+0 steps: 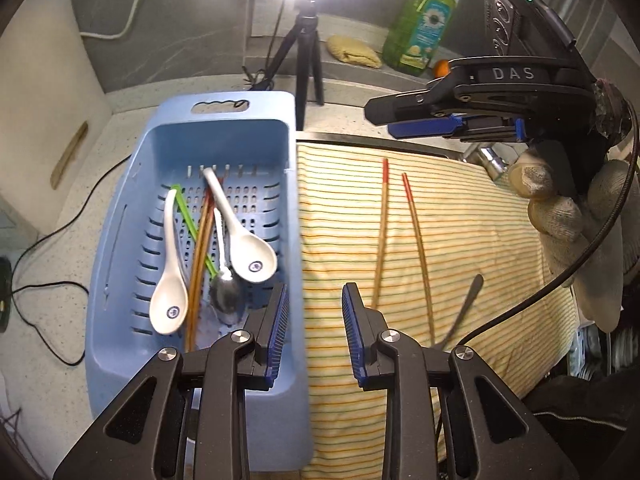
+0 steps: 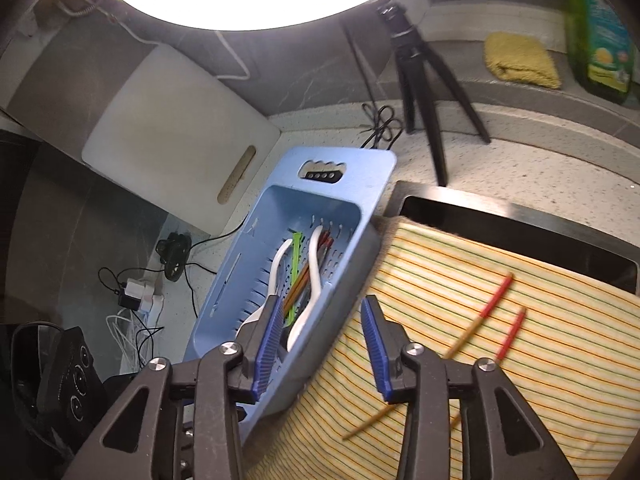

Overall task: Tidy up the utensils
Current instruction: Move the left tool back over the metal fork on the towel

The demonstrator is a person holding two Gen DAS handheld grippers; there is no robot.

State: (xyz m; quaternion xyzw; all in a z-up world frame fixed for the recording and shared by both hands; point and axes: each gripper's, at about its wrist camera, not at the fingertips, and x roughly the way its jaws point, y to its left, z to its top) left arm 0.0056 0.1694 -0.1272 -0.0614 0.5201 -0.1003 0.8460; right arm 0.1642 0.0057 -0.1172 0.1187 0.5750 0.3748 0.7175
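A blue slotted basket (image 1: 120, 220) holds two white spoons (image 1: 244, 240) (image 1: 170, 280), a metal spoon (image 1: 224, 292), a green chopstick (image 1: 192, 224) and brown chopsticks (image 1: 198, 264). To its right, on a striped cloth (image 1: 480, 248), lie two red-tipped chopsticks (image 1: 382, 232) (image 1: 418, 240) and a metal utensil handle (image 1: 464, 308). My left gripper (image 1: 316, 292) hangs open over the basket's right wall, with nothing between its fingers. My right gripper (image 2: 320, 304) is open and empty above the basket (image 2: 224, 292) edge. It also shows in the left wrist view (image 1: 386, 120), held by a gloved hand (image 1: 560, 216).
A black tripod (image 1: 308, 52) with a ring light stands behind the basket. A green soap bottle (image 1: 420, 20) and a yellow sponge (image 1: 352, 52) sit on the back ledge. A white cutting board (image 2: 172, 128) leans at the left; cables (image 2: 136, 300) lie on the counter. The cloth covers a sink (image 2: 520, 224).
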